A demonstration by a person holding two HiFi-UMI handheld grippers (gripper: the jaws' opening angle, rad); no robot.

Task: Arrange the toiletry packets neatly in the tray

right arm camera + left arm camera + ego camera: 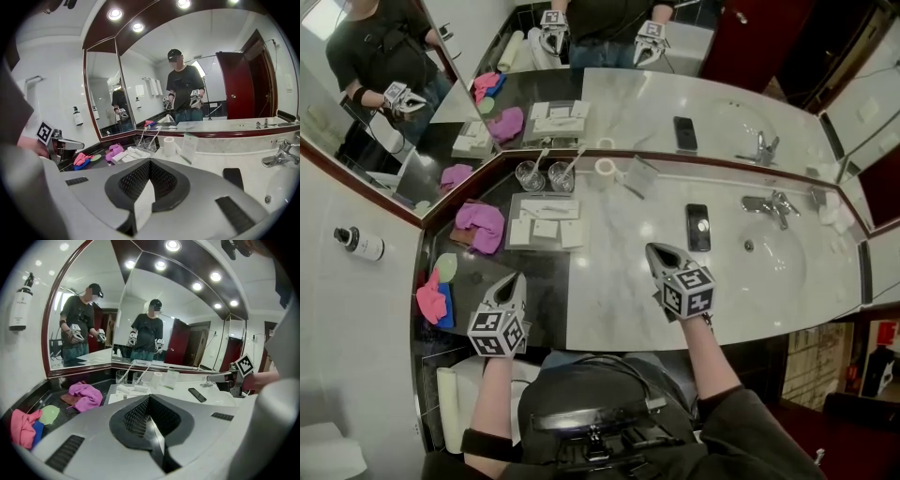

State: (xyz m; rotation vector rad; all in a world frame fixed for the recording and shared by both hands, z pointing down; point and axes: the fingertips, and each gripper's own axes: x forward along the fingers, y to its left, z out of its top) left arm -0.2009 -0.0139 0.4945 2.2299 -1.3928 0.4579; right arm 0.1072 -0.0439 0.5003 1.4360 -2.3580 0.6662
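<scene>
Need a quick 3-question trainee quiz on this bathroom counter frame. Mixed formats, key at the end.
1. True or false: the left gripper and the right gripper are both shut and hold nothing.
2. In the head view, what lies just left of the tray? A) phone B) purple cloth C) toilet roll
3. How many glasses stand between the tray and the mirror?

Key: 1 true; 2 B; 3 two.
</scene>
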